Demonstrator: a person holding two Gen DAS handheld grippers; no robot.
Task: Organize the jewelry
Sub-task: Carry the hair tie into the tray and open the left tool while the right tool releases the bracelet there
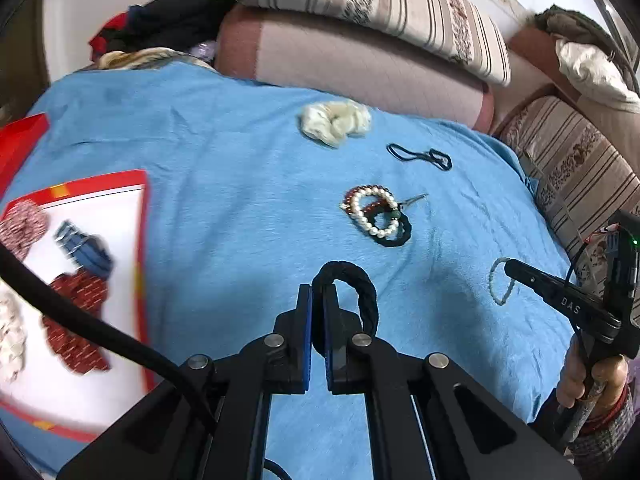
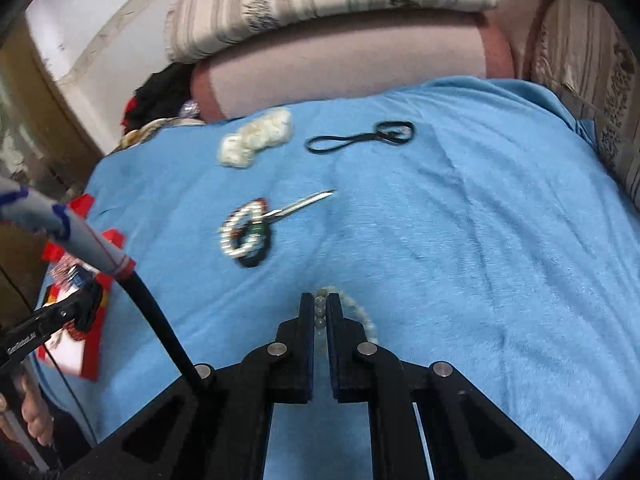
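Note:
My left gripper (image 1: 318, 290) is shut on a black braided hair tie (image 1: 362, 292) and holds it above the blue cloth (image 1: 224, 184). My right gripper (image 2: 320, 300) is shut on a pale green bead bracelet (image 2: 360, 314); it also shows in the left wrist view (image 1: 500, 284). A pile with a pearl bracelet (image 1: 374, 210), red beads and a black hair tie lies mid-cloth, beside a metal clip (image 2: 304, 204). A thin black elastic (image 1: 420, 156) and a cream scrunchie (image 1: 334, 122) lie farther back. A red-rimmed white tray (image 1: 140, 216) at the left holds red and blue scrunchies.
Striped cushions (image 1: 400, 12) and a pink bolster (image 1: 360, 68) border the cloth at the back and right. Dark clothes (image 1: 168, 24) are piled at the back left. A black cable (image 1: 100, 332) crosses the tray side.

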